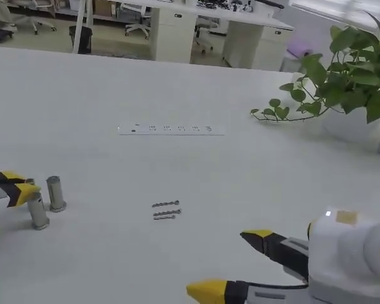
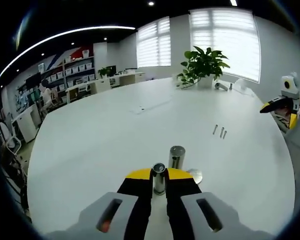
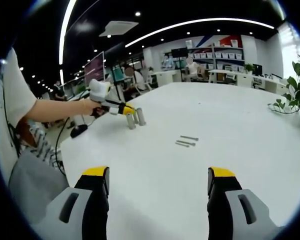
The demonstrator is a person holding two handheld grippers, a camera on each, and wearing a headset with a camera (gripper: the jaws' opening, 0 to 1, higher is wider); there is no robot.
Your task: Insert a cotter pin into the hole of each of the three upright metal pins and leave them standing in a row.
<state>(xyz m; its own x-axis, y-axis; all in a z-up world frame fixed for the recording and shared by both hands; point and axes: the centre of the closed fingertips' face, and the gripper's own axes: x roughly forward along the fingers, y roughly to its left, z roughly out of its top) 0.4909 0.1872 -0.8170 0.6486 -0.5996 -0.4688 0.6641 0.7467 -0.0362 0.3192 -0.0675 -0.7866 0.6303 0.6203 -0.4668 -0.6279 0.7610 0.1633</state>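
- Tabletop (image 1: 177,82): white. The work sits from 9 o'clock to centre in the head view.
- Right gripper (image 1: 231,263): at 5 o'clock, jaws wide apart and empty, well apart from the cotter pins.
- Left gripper (image 2: 159,175): at 9 o'clock in the head view, jaws clamped on an upright metal pin (image 2: 159,181).
  - Judgement: this is the steadying hold. The grip should stay low and square, with the cross-hole turned toward the right gripper. The hole itself is too small to see.
- Second metal pin (image 1: 55,193): upright, long axis vertical, just beyond the jaws.
- Round metal piece (image 2: 194,175): at 3 o'clock of the jaws. Cannot tell what it is.
- Cotter pins (image 1: 166,210): three, flat and side by side, near centre.
  - Their long axes run 9 to 3 o'clock. Which end is the head cannot be told.
  - Judgement: take one by an end and keep it level, in line with the hole.
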